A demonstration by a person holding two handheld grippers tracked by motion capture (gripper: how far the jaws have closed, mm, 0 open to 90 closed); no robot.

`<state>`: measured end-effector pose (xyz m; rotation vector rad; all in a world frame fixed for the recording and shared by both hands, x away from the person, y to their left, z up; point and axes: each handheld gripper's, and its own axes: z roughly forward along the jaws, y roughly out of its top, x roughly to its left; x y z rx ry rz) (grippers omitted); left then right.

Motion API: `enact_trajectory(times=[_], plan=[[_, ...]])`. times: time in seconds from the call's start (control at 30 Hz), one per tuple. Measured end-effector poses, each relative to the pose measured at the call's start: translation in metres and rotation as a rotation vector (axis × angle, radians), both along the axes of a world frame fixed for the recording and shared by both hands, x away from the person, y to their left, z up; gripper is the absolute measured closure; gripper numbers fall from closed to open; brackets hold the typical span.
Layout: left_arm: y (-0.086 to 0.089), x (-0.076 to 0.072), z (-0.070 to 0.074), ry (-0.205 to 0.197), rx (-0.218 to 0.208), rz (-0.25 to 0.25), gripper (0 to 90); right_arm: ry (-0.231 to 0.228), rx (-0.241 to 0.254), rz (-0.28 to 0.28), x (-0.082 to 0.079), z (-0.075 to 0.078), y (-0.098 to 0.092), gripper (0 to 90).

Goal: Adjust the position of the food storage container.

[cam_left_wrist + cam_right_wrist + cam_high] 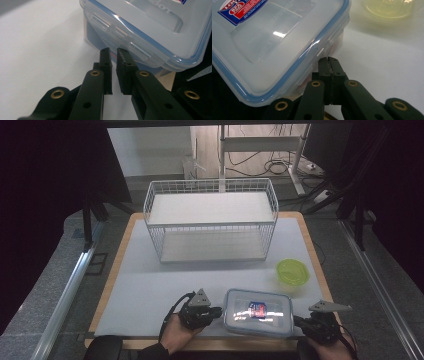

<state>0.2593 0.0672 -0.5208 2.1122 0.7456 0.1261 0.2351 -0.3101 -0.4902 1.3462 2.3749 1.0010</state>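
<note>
Lidded container (258, 312) looks rigid, slick plastic; I'd grip its side latch flaps. Left tongs (113, 53) barely parted, right tongs (329, 60) pressed together, both empty.

a lab: black curtains (40, 195) (both sides), loose floor cables (270, 167), metal stand (260, 144).
</note>
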Motion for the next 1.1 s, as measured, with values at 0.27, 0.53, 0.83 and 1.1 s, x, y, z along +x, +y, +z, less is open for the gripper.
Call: enact_trajectory(times=[0.27, 0.53, 0.83, 1.1], plan=[[0.012, 0.002, 0.002, 0.002, 0.024, 0.049, 85.5, -0.012, -0.012, 0.018, 0.013, -0.001, 0.016, 90.0], [0.033, 0.008, 0.003, 0.006, 0.05, 0.133, 88.5, -0.019, -0.019, 0.064, 0.036, -0.002, 0.046, 90.0], [0.068, 0.018, 0.004, 0.033, 0.07, 0.241, 89.5, -0.03, -0.023, 0.128, 0.064, -0.004, 0.083, 90.0], [0.101, 0.027, 0.007, 0.069, 0.091, 0.302, 88.4, -0.028, -0.03, 0.191, 0.087, -0.005, 0.118, 90.0]])
